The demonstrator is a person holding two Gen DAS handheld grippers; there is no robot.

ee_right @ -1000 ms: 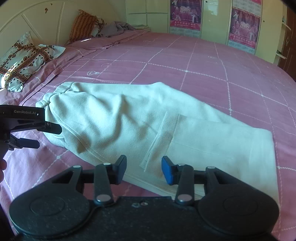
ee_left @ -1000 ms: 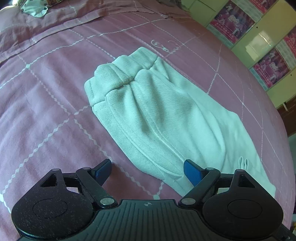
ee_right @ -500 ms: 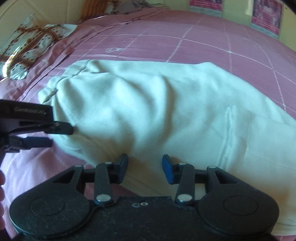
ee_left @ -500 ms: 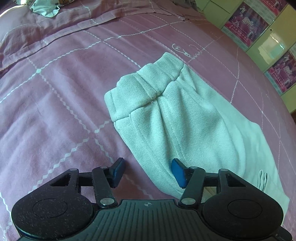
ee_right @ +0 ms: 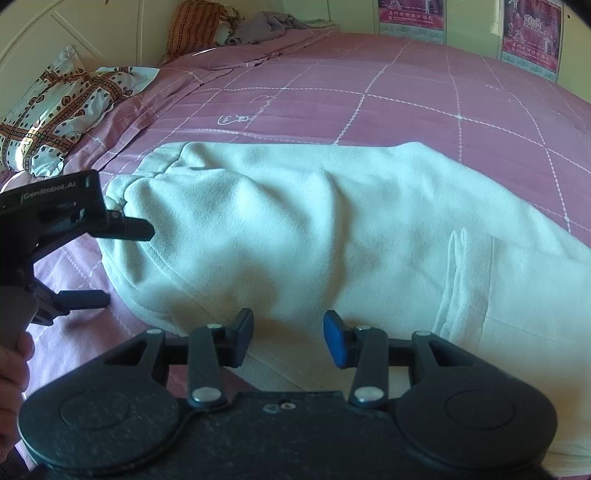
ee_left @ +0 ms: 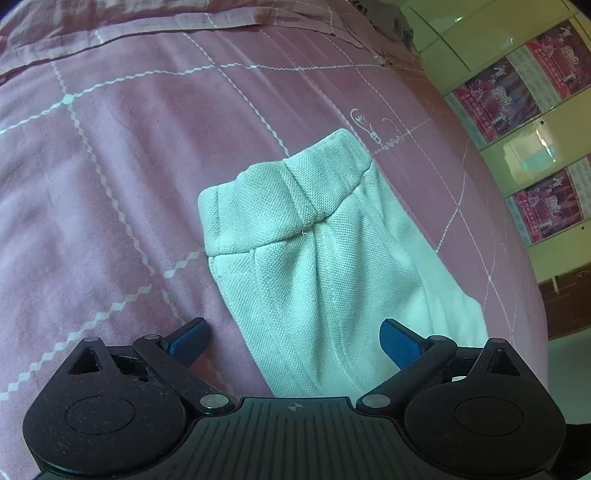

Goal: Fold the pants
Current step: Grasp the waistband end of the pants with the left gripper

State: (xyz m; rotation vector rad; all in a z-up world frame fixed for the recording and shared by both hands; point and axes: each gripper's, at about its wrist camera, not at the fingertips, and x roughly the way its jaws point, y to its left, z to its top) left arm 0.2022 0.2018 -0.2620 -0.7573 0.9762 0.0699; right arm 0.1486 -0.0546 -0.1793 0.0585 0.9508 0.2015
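Pale pants [ee_left: 325, 266] lie lengthwise on a pink checked bedspread [ee_left: 110, 155], elastic waistband [ee_left: 291, 192] at the far end. My left gripper [ee_left: 293, 339] is low over the waist part with its jaws opening wide. The fabric's near edge lies between the blue pads [ee_left: 399, 343], which do not press on it. In the right wrist view the pants [ee_right: 332, 229] stretch across the bed. The left gripper [ee_right: 129, 265] straddles their waistband corner [ee_right: 155, 173] at the left. My right gripper [ee_right: 289, 334] hovers partly open over the pants' near edge, gripping nothing.
A patterned pillow [ee_right: 55, 114] and a heap of clothes [ee_right: 266, 26] lie at the head of the bed. Pale cupboard doors with pink posters [ee_left: 517, 99] stand beyond the bed's far side. A hand [ee_right: 11, 365] holds the left gripper's handle.
The left gripper narrowed half a second ago and now stands wide, closer to the waistband. The right gripper moved left along the pants and lower, keeping the same gap.
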